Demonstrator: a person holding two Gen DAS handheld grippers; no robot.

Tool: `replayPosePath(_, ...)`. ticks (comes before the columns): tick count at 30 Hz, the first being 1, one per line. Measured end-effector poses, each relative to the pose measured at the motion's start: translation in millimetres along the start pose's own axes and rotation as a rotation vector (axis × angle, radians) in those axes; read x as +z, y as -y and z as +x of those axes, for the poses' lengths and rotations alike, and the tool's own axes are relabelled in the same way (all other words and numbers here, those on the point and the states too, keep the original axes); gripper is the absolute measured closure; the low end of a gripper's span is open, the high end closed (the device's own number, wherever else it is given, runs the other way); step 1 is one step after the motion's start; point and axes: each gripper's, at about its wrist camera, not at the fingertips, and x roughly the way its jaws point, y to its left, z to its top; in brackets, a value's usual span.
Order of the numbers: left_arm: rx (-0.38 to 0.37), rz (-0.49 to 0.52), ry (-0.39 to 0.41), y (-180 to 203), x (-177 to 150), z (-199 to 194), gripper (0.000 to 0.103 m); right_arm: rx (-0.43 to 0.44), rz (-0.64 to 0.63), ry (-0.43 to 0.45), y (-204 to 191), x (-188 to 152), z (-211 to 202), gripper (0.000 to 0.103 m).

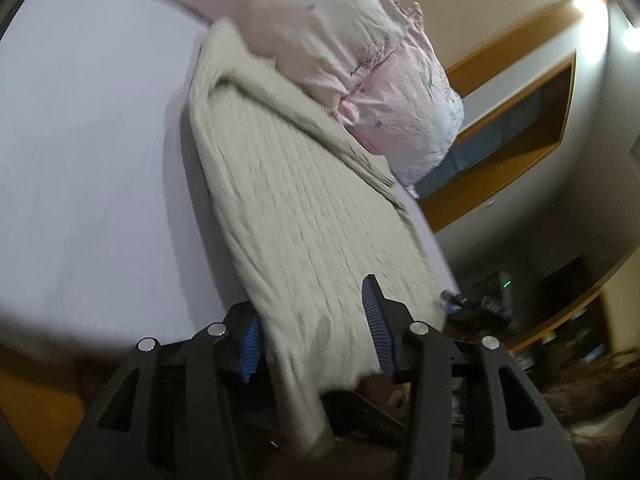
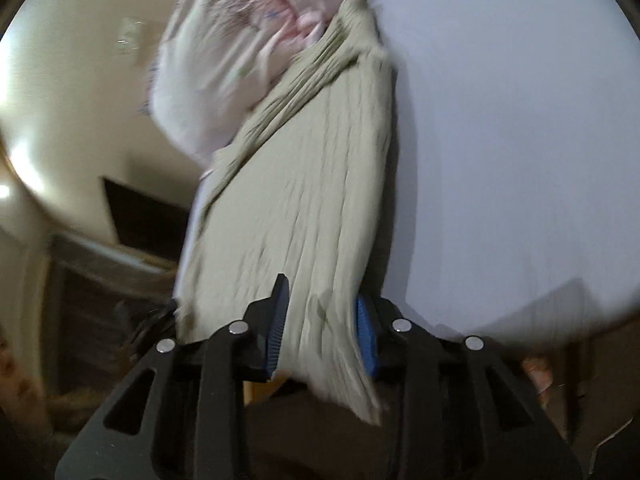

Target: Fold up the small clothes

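Note:
A beige ribbed knit garment (image 1: 296, 200) lies stretched over the white table (image 1: 88, 140), its near hem hanging past the table edge. It also shows in the right wrist view (image 2: 316, 200). My left gripper (image 1: 312, 332) is open, with the hem between its blue pads, which stand apart. My right gripper (image 2: 324, 332) is open too, its pads on either side of the hem. A pink floral garment (image 1: 320, 40) lies bunched at the far end, partly on the beige one, and shows in the right wrist view (image 2: 224, 60).
The white table (image 2: 520, 140) spreads beside the clothes. A wooden wall shelf (image 1: 520, 108) and ceiling lights are behind. Dark furniture (image 2: 140, 216) and cluttered floor items (image 1: 492, 300) lie below the table edge.

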Motion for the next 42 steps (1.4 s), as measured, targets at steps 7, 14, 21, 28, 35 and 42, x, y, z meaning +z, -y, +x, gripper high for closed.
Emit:
replayPosePath(7,-0.026,-0.038,0.046,-1,-24,-10,0.056,0.012,0.027,-0.085,16,-31,5,0.070)
replayPosePath(14,0.002,-0.041,0.057,0,-36,-14,0.056,0.181,0.048,-0.086,31,-29,25,0.090)
replayPosePath(21,0.045,-0.090,0.001,-13,-45,3,0.070,0.217,-0.019,-0.044,7,-25,14,0.095)
replayPosePath(28,0.018,0.024,0.043,28,-3,-12,0.095,0.244,-0.193,0.115,-62,40,-12,0.095)
replayPosePath(35,0.213,0.170,0.224,47,144,35,0.095,0.161,-0.156,0.324,-79,184,27,0.095)
replayPosePath(42,0.436,0.067,0.099,-14,237,136,0.095,-0.032,0.077,0.359,-17,278,104,0.093)
